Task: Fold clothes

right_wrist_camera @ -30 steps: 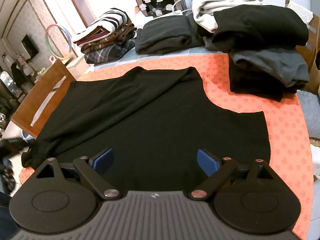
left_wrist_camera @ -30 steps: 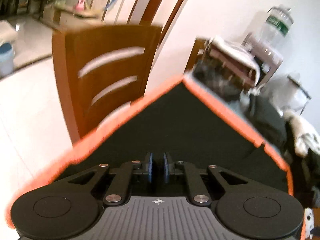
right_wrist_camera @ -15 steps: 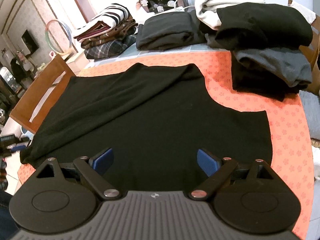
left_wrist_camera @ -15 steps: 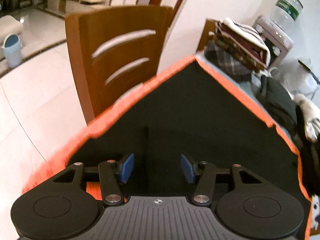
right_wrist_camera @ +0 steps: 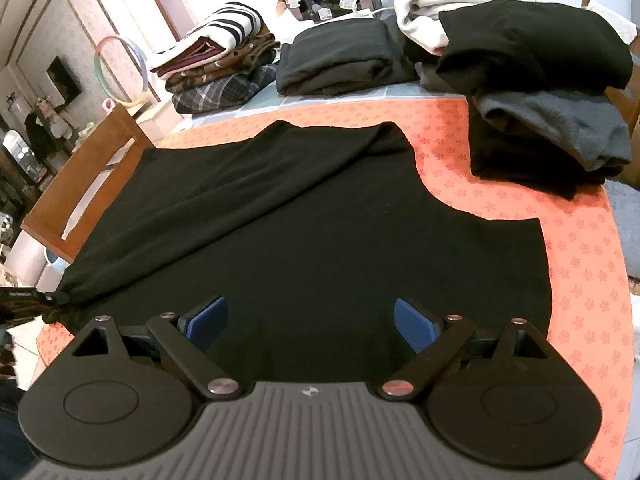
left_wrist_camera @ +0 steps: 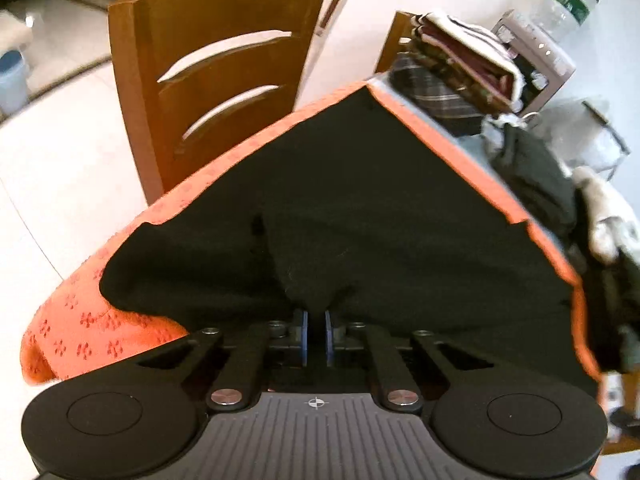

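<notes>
One black garment [right_wrist_camera: 304, 240] flat on worktop [right_wrist_camera: 576, 240], left gripper [left_wrist_camera: 316, 332] jaws clamped on its bunched corner, right gripper [right_wrist_camera: 310, 320] jaws apart above; next likely fold across.

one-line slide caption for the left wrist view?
Left gripper shut on bunched edge of black knit garment spread over orange patterned tablecloth, wooden slatted chair behind.

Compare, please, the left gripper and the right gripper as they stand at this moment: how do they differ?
The left gripper is shut, pinching a bunched end of the black garment; the right gripper is open and holds nothing. The left sits at the cloth's edge beside the wooden chair; the right hangs above the garment's middle, facing the folded piles. Both have blue pads and black arms.
</notes>
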